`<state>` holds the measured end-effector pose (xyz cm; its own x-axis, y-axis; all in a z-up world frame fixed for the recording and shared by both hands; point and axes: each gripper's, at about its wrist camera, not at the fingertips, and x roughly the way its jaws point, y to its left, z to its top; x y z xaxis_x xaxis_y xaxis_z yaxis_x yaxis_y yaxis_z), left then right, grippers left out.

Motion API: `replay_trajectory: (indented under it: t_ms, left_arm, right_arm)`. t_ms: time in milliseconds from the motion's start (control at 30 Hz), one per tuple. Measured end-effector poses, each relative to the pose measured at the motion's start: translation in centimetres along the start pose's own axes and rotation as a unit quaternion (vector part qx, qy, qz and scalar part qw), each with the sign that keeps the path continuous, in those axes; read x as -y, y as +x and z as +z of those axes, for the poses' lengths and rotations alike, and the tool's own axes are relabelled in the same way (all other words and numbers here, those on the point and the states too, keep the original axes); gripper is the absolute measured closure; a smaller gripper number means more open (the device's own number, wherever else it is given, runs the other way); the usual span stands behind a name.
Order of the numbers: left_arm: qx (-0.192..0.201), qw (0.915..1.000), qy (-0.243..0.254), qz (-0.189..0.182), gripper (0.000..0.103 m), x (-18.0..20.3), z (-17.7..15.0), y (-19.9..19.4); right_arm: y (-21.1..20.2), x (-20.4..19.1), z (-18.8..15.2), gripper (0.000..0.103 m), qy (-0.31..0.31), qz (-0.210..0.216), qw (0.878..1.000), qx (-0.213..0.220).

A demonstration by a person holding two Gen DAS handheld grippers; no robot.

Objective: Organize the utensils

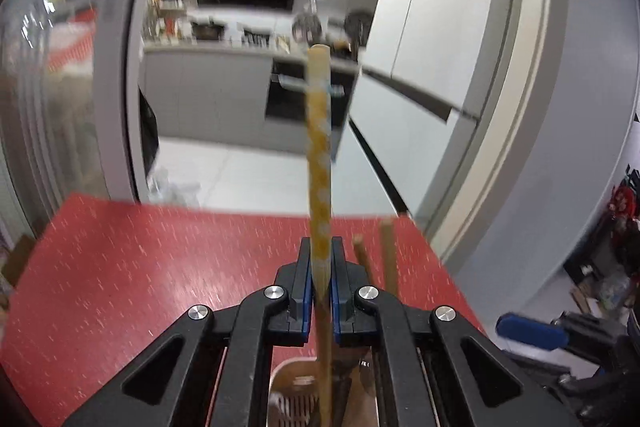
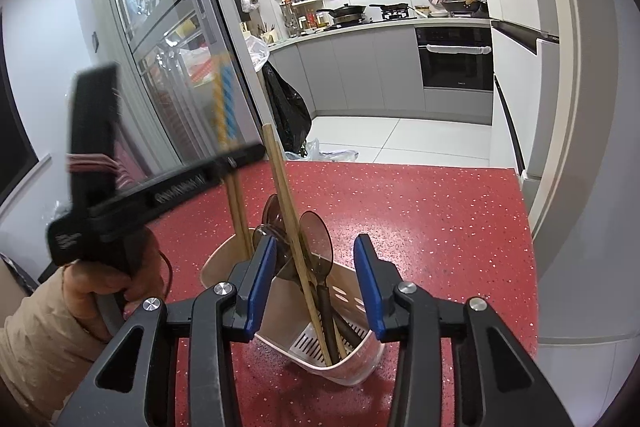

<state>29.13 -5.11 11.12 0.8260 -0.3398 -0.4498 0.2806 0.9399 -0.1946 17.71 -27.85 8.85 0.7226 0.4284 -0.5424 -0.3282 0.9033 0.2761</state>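
Observation:
My left gripper (image 1: 320,247) is shut on a yellow patterned chopstick (image 1: 319,147) that stands upright, its lower end down in the beige utensil holder (image 1: 288,371). In the right wrist view a hand holds that gripper (image 2: 234,161) at the left, gripping a yellow and a blue-topped chopstick (image 2: 224,107) above the holder (image 2: 356,359). The holder stands on the red table and contains brown spoons (image 2: 316,235) and plain wooden chopsticks (image 2: 280,179). My right gripper (image 2: 317,239) hovers open just over the holder's near side, pads apart, pressing on nothing.
The red speckled table (image 2: 440,227) stretches ahead to its far edge. A glass sliding door (image 2: 160,47) stands on the left and a white cabinet wall (image 2: 580,107) on the right. Beyond lies a kitchen with an oven (image 2: 456,55). A sleeve (image 2: 36,339) is at lower left.

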Motion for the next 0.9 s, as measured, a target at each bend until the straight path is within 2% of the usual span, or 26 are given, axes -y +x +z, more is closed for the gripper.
replay_trajectory:
  t_ms: [133, 300, 400, 467, 500, 533, 667, 767, 900]
  left_arm:
    - [0.036, 0.9988, 0.01, 0.032, 0.071, 0.3, -0.5, -1.0]
    - [0.003, 0.9979, 0.014, 0.064, 0.07, 0.0, -2.7, -0.6]
    - [-0.016, 0.9971, 0.0, 0.074, 0.068, -0.8, -3.4, -1.0]
    - [-0.021, 0.9964, -0.009, 0.082, 0.013, -1.4, -3.6, -1.3]
    - [-0.017, 0.9946, -0.016, 0.101, 0.0, -1.7, -3.7, -1.9]
    - [0.001, 0.9937, -0.018, 0.111, 0.0, -1.7, -3.9, -2.7]
    - [-0.01, 0.9924, -0.014, 0.122, 0.0, -1.9, -4.2, -3.9]
    - [-0.02, 0.9911, -0.02, 0.13, 0.0, -2.1, -4.8, -4.9]
    - [-0.032, 0.9896, -0.021, 0.139, 0.0, -2.3, -5.7, -6.1]
  right_arm:
    - [0.0, -0.1, -0.1, 0.059, 0.001, 0.002, 1.0, -0.002]
    - [-0.3, -0.4, -0.4, 0.059, -0.004, 0.008, 1.0, -0.007]
    - [-0.5, -0.5, -0.6, 0.059, -0.001, 0.013, 1.0, -0.011]
    - [-0.6, -0.4, -0.8, 0.058, 0.003, 0.015, 1.0, -0.013]
    - [-0.6, -0.3, -1.0, 0.058, 0.007, 0.017, 1.0, -0.015]
    - [-0.7, -0.3, -1.1, 0.057, 0.011, 0.019, 1.0, -0.017]
    - [-1.1, -0.2, -2.0, 0.055, 0.024, 0.021, 0.999, -0.025]
    - [-1.6, -0.5, -2.7, 0.047, 0.036, 0.026, 0.999, -0.029]
    - [-2.1, -1.1, -4.0, 0.03, 0.045, 0.033, 0.998, -0.04]
